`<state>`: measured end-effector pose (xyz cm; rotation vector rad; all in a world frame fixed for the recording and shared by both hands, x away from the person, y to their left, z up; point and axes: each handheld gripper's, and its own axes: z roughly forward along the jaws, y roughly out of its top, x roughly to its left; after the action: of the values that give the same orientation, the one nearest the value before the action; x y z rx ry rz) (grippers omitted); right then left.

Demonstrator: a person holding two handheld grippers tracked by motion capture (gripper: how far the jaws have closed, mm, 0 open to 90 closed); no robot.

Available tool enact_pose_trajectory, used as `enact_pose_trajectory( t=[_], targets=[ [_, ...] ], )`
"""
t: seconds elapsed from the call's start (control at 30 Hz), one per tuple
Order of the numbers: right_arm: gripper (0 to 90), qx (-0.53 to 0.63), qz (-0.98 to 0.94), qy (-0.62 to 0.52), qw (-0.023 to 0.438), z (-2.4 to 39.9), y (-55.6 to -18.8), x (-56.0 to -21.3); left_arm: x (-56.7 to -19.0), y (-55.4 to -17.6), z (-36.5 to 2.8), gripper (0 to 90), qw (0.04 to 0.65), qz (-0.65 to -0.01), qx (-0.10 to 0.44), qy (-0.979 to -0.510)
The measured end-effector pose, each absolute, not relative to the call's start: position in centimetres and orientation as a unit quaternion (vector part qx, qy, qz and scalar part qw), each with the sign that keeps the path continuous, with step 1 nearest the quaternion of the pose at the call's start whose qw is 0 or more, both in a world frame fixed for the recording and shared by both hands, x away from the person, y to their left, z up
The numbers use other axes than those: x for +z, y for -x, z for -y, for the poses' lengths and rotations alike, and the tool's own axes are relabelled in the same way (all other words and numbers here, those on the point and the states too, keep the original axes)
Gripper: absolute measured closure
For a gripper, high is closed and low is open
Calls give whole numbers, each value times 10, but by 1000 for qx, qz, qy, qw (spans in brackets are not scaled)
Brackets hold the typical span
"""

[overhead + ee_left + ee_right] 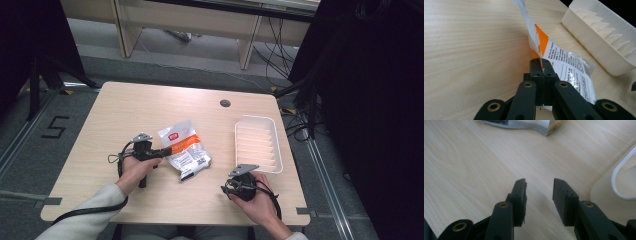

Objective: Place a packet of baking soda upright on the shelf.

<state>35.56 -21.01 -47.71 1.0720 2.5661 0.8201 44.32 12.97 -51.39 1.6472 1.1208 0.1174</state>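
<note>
A white and orange snack packet (pixel 186 148) lies in the middle of the wooden table (pixel 135 107). My left gripper (pixel 167 150) is shut on the packet's left edge; in the left gripper view the jaws meet on the thin foil of the packet (pixel 564 67), whose upper part stands up off the table. My right gripper (pixel 227 188) rests near the front right of the table, open, with bare wood between its jaws (pixel 539 192). A corner of the packet (pixel 529 124) shows at the top of the right gripper view.
A white ribbed plastic tray (pixel 258 143) sits at the right of the table, its rim (pixel 621 175) close to my right gripper. A small round cable hole (pixel 225 103) is at the table's back. Dark stands and cables flank the table.
</note>
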Motion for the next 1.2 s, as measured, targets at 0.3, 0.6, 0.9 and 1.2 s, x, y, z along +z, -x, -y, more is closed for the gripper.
enact_pose_trajectory(
  t=[0.3,0.6,0.9,1.2],
  targets=[
    [554,293,-883,-335,150,208,-359,-464,-491,-430,-118,896,579,-412,50,-702],
    [415,286,-904,-255,192,204,-375,-420,-470,-410,-105,896,608,-341,39,-715],
    [346,267,-911,-218,226,196,-397,-369,-461,-395,-93,896,611,-305,25,-731],
    [341,263,-911,-196,250,189,-417,-335,-460,-394,-92,896,609,-295,26,-736]
  ],
)
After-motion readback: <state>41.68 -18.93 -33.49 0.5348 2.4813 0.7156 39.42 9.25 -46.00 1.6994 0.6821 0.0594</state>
